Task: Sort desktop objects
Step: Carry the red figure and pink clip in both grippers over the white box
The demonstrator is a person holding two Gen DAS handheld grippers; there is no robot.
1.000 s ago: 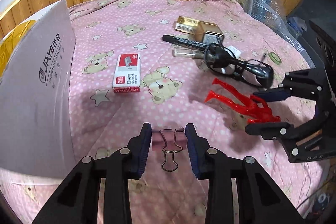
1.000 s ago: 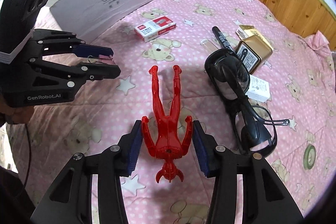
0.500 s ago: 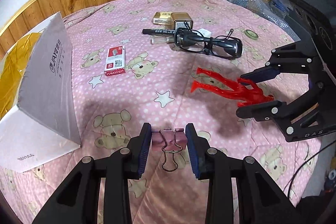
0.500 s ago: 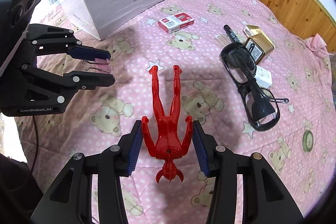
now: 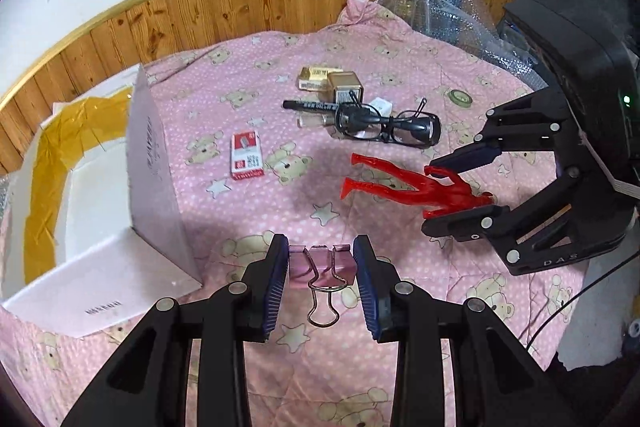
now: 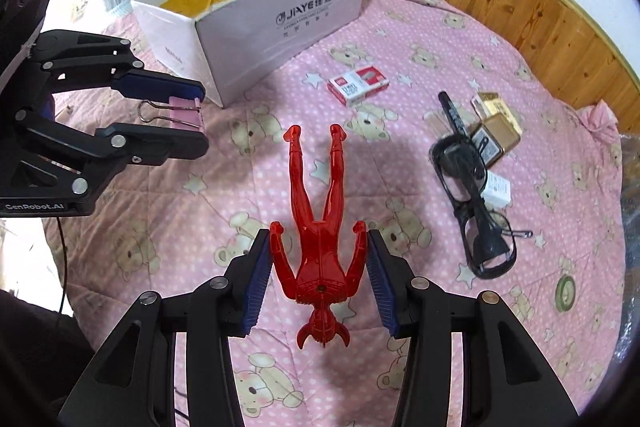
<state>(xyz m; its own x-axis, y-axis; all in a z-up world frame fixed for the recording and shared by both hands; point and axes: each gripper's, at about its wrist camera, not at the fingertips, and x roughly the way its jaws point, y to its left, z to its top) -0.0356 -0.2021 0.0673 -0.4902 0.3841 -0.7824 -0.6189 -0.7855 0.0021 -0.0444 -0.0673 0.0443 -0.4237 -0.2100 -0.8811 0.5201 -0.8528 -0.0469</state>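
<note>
Looking forward along the left gripper (image 5: 321, 265), the left wrist view shows its two black fingers with blue ribbed pads (image 5: 276, 283) closed on a small pink metal binder clip (image 5: 322, 264), whose wire loop handle hangs back toward the camera. The gripper is held level above the pink quilted cloth printed with bears and stars (image 5: 248, 211), clear of its surface. To the left stands an open white cardboard box lined with yellow tape (image 5: 152, 163), its near corner just beside the left finger. On the right the right gripper (image 5: 456, 189) reaches in sideways, one finger above the other, clamped on a red translucent plastic figurine (image 5: 404, 183) whose legs point left. Farther back lie a red and white staple box (image 5: 247, 155), a black marker pen (image 5: 312, 105), black-framed safety glasses (image 5: 390, 125) and a gold-coloured square tin (image 5: 346, 87).

In the right wrist view the right gripper (image 6: 319, 269) points forward over the cloth (image 6: 440, 39), its pads (image 6: 256, 277) pressed against the figurine's (image 6: 318, 243) arms, the head toward the camera and the legs stretched away. The figurine is lifted off the cloth. At the left the left gripper (image 6: 202, 119) comes in horizontally, fingers stacked, pinching the binder clip (image 6: 186, 115) just in front of the box (image 6: 280, 11), which bears printed lettering on its side. The staple box (image 6: 358, 85) lies beyond the figurine's feet; the glasses (image 6: 476, 211), pen (image 6: 454, 113) and tin (image 6: 498, 137) lie at the right.
</note>
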